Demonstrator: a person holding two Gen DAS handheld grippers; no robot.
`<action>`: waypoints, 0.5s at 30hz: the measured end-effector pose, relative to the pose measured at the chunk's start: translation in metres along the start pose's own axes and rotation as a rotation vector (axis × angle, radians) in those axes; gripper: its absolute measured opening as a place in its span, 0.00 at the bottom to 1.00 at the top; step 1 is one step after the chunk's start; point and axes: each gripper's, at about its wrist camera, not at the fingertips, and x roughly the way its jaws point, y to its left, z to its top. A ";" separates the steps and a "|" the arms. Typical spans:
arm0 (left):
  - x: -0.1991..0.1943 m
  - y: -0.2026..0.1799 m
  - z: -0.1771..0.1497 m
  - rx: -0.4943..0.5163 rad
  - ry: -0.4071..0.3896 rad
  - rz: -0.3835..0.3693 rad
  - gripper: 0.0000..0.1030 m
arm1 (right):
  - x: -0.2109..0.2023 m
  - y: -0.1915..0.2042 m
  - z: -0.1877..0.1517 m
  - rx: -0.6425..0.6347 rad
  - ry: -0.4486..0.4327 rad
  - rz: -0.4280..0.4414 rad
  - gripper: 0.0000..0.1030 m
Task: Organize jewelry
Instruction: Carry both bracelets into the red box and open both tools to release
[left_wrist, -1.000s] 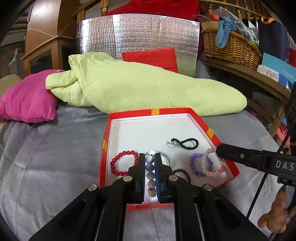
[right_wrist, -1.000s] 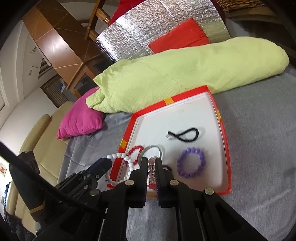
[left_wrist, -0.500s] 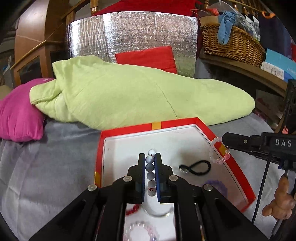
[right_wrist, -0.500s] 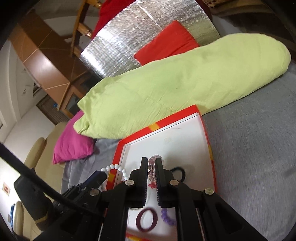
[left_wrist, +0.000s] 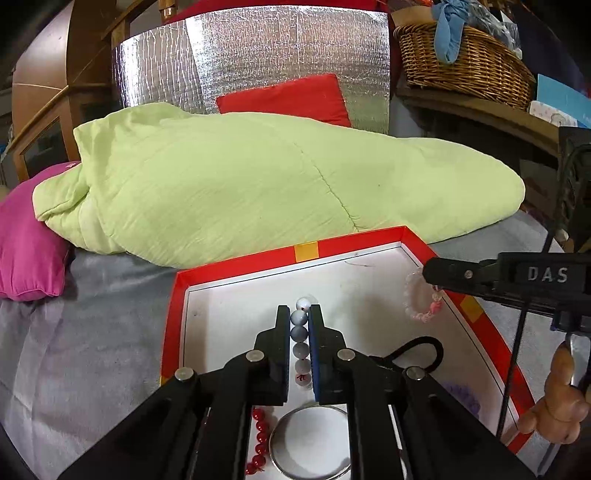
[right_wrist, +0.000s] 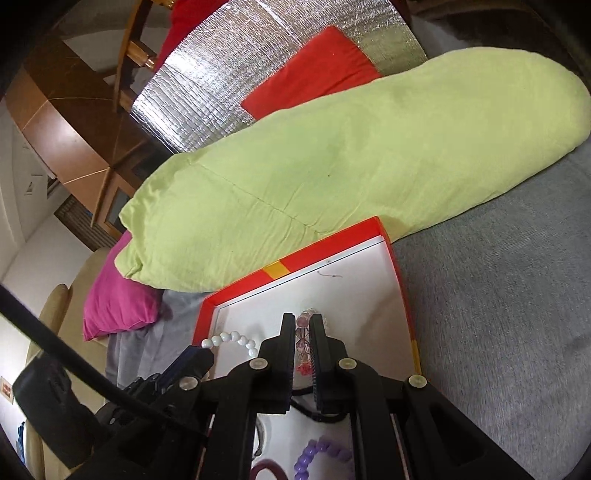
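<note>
- White and grey bead bracelet (left_wrist: 300, 334) clamped along its strand between the left gripper (left_wrist: 299, 314) pads, hanging above the far, bare part of the red tray (left_wrist: 332, 243).
- Pale pink bead bracelet (right_wrist: 303, 338) pinched the same way in the right gripper (right_wrist: 303, 321), over that same bare stretch.
- Light, floppy, slick round beads on what looks like elastic (likely to roll or swing); best taken across the strand, never on a single bead.
- Probably tough enough, though a hard squeeze could pop a bead sideways.
- Lower in the tray: red bead bracelet (left_wrist: 260, 439), silver bangle (left_wrist: 310, 443), black hair tie (left_wrist: 421, 350), purple bracelet (right_wrist: 321, 456).
- Beyond the rim: green quilt (left_wrist: 258, 184), grey bedcover (right_wrist: 498, 314).
</note>
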 end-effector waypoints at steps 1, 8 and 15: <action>0.001 -0.001 0.000 0.005 0.000 0.004 0.10 | 0.002 -0.001 0.000 0.001 0.003 -0.004 0.08; 0.005 -0.004 -0.002 0.026 0.005 0.023 0.10 | 0.011 -0.003 0.001 0.013 0.005 -0.014 0.08; 0.006 -0.004 -0.002 0.033 -0.001 0.046 0.10 | 0.015 -0.001 -0.001 0.002 0.011 -0.031 0.09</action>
